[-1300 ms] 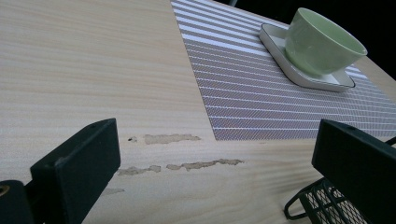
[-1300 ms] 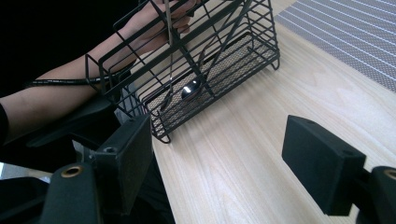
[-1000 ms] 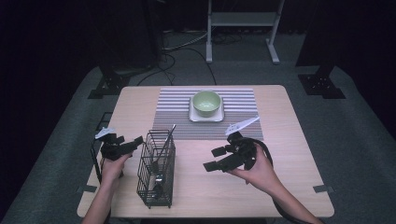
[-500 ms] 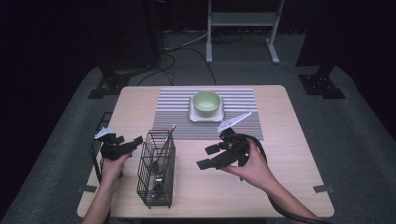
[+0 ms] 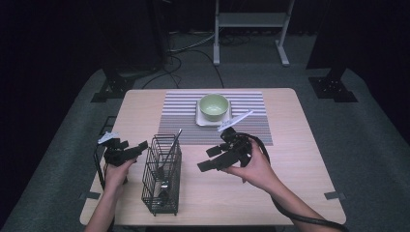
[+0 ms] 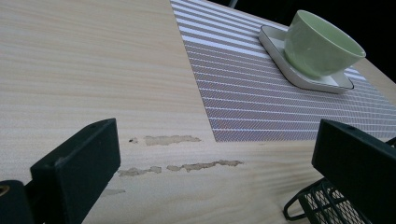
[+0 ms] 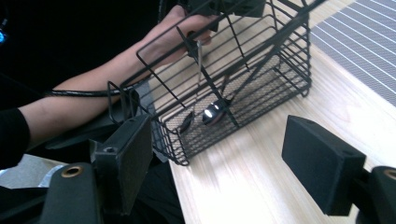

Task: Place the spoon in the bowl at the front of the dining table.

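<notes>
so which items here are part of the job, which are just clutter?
In play: wire basket, the utensils inside it, right gripper aimed at it, left gripper beside it.
Idle: green bowl, its white tray, striped mat.

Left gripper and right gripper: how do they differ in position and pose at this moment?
The left gripper sits at the table's left edge beside the wire basket, while the right gripper is over the table's middle, on the basket's other side. The left gripper's camera faces the green bowl and striped mat; the right gripper aims at the basket with the utensils inside. Both have jaws open and hold nothing.
</notes>
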